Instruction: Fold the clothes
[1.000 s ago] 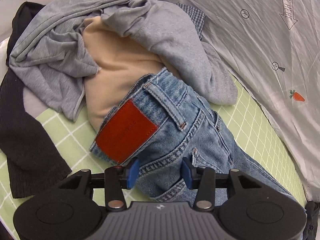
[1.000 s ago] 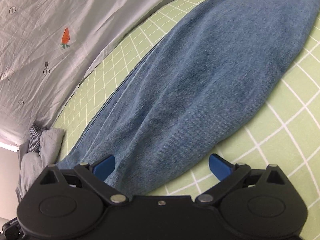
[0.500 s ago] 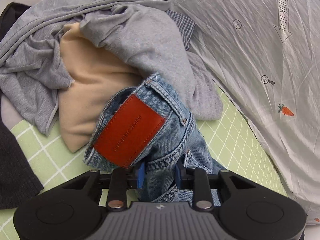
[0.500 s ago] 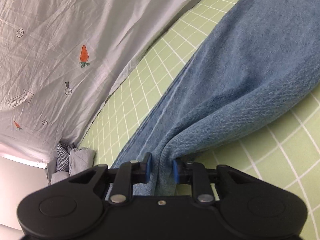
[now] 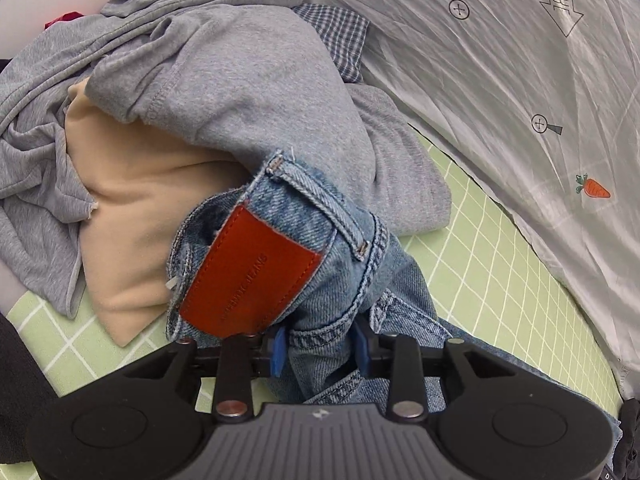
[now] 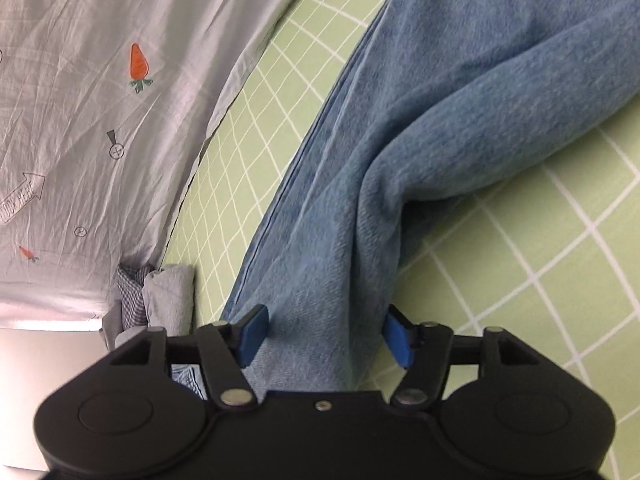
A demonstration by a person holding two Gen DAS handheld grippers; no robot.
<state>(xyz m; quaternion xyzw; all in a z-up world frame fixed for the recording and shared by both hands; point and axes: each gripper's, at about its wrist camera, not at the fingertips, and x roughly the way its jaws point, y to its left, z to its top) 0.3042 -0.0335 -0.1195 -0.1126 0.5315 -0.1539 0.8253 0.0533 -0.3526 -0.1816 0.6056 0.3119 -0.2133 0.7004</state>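
The blue jeans [image 5: 340, 248] lie on the green checked mat, their waistband with the red leather patch [image 5: 252, 276] lifted off the pile. My left gripper [image 5: 320, 346] is shut on the bunched denim just under that patch. In the right wrist view a jeans leg [image 6: 460, 100] runs away to the upper right and rises in a thick fold. My right gripper [image 6: 325, 336] is open about halfway around that fold. The denim fills the gap between the blue pads [image 6: 252, 334].
A heap of grey tops [image 5: 240, 80], a beige garment [image 5: 132, 200] and a checked shirt [image 5: 336, 36] lies behind the waistband. A dark garment [image 5: 16, 380] sits at the left edge. A grey printed sheet [image 6: 100, 80] covers the far side of the mat [image 6: 540, 280].
My left gripper closed on the waistband and has raised it. My right gripper closed tight on the jeans leg half a second ago, and its jaws now stand wider apart.
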